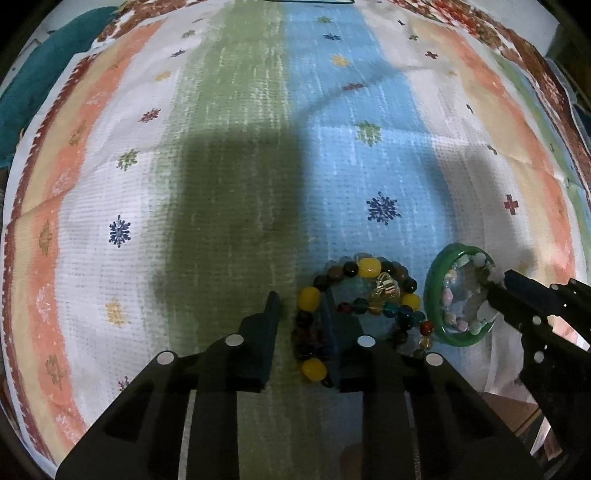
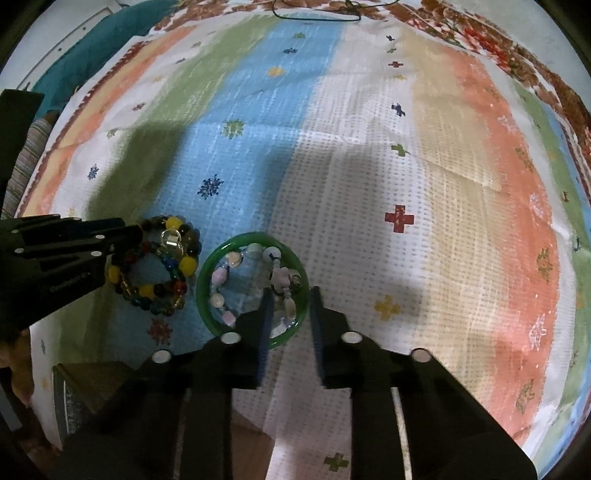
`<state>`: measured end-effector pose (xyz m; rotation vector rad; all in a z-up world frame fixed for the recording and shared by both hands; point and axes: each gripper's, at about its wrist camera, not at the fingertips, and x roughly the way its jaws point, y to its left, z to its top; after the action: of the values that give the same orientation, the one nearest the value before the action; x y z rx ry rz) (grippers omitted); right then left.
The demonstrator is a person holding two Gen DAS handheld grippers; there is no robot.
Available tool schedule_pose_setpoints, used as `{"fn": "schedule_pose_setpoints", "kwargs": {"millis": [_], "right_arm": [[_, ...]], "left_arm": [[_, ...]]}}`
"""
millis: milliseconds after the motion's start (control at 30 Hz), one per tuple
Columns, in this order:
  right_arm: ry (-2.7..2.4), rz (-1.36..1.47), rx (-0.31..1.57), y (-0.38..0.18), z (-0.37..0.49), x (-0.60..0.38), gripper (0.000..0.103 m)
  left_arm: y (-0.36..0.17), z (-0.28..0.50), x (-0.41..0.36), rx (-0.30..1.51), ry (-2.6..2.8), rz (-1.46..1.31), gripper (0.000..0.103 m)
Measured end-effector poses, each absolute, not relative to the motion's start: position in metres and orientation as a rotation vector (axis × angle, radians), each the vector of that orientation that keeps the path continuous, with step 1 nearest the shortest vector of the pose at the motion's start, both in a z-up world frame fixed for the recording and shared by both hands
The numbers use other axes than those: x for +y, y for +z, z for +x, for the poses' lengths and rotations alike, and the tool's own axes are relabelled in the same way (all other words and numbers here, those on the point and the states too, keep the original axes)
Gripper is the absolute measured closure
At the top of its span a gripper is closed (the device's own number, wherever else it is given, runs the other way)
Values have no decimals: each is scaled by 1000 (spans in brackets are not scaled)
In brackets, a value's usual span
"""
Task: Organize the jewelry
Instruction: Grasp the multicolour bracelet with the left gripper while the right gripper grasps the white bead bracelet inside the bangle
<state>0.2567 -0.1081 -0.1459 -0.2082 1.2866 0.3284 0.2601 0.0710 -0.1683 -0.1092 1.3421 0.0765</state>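
Note:
A beaded bracelet with yellow, dark and teal beads (image 1: pixel 364 295) lies on the striped cloth (image 1: pixel 236 177); it also shows in the right wrist view (image 2: pixel 157 264). My left gripper (image 1: pixel 301 306) is open, one finger inside the bracelet's loop and one outside its left side. A green bangle (image 2: pixel 253 290) with a pale pastel bead bracelet (image 2: pixel 251 284) inside it lies just right of it, also in the left wrist view (image 1: pixel 460 295). My right gripper (image 2: pixel 290 299) is open and straddles the bangle's right rim.
The striped cloth (image 2: pixel 406 166) covers the whole surface. A teal cushion (image 2: pixel 96 55) lies past its far left edge. A thin dark cord (image 2: pixel 317 16) lies at the far edge. A box corner (image 2: pixel 85 391) sits at the near left.

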Motion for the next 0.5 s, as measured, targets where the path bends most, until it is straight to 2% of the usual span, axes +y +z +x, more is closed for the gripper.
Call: {"fn": "schedule_pose_setpoints", "kwargs": {"millis": [233, 367, 500], "right_arm": [[330, -217, 1280, -146, 256, -108, 89], [334, -217, 1271, -145, 255, -110, 95], [338, -217, 1271, -145, 255, -111, 95]], "left_arm": [[-176, 260, 66, 1343, 76, -50, 91], [-174, 260, 70, 1342, 82, -68, 92], [-162, 257, 61, 1321, 74, -78, 92]]}}
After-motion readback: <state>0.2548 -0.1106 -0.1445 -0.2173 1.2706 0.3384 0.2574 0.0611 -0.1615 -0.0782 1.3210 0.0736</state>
